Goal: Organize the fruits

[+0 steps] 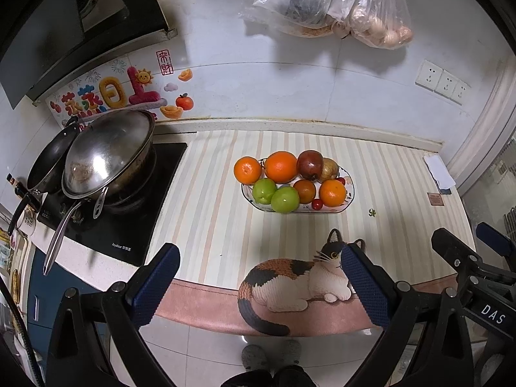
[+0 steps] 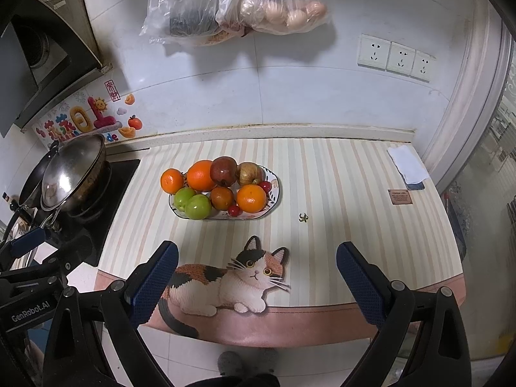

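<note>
An oval patterned plate (image 1: pixel 350 193) (image 2: pixel 274 190) sits mid-counter, piled with oranges (image 1: pixel 280 166) (image 2: pixel 200 175), two green apples (image 1: pixel 284 199) (image 2: pixel 197 206), a dark red apple (image 1: pixel 309 164) (image 2: pixel 223 171), a yellowish apple (image 2: pixel 248 173) and small red cherry tomatoes (image 1: pixel 317 204) (image 2: pixel 235 210). One orange (image 1: pixel 247 170) (image 2: pixel 172 180) rests at the plate's left end. My left gripper (image 1: pixel 259 254) is open and empty, well short of the plate near the counter's front edge. To its right, my right gripper (image 2: pixel 257 251) also stands open with nothing between its fingers.
A striped mat with a cat picture (image 1: pixel 300 277) (image 2: pixel 232 277) covers the counter. A wok and pan (image 1: pixel 106 158) (image 2: pixel 74 174) sit on the cooktop at left. Plastic bags (image 1: pixel 338 6) (image 2: pixel 238 3) hang on the wall. A small green stem (image 2: pixel 303 217), a cloth (image 2: pixel 408 164) and sockets (image 2: pixel 396 58) are right.
</note>
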`<state>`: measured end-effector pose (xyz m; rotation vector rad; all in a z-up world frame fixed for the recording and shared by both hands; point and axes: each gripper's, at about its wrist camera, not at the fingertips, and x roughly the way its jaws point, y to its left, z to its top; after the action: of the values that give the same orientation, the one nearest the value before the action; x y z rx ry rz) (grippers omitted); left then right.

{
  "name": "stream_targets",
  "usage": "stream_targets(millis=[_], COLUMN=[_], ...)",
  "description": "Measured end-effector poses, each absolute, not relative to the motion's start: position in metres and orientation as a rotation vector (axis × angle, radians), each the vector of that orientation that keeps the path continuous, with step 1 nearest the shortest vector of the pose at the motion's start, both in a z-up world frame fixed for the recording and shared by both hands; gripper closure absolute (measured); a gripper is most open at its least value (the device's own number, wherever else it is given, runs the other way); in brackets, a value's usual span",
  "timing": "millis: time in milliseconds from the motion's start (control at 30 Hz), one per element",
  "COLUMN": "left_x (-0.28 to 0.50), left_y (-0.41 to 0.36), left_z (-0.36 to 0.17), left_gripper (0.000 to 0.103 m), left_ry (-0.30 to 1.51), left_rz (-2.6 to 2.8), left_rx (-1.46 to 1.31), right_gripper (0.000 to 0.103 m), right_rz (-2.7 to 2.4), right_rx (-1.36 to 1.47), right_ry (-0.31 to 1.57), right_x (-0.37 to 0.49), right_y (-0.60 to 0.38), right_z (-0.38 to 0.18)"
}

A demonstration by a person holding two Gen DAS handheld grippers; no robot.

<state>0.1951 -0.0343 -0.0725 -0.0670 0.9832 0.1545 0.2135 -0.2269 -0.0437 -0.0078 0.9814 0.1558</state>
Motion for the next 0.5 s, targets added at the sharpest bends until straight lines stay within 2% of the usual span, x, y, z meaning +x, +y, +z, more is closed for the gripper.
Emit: stream_targets(millis=[500], left_x=[0.1914], left_y=[-0.0368], left_z=[-0.0709], left_gripper=[0.001], left_ry=[0.982], left_rz=[0.148], left_rx=[-0.068], right_gripper=[0.003], right_rz=[0.155], right_rx=[-0.015], right_ry=[0.982], right_x=[0.2076], right_y=[-0.2315], right_z=[-0.0404])
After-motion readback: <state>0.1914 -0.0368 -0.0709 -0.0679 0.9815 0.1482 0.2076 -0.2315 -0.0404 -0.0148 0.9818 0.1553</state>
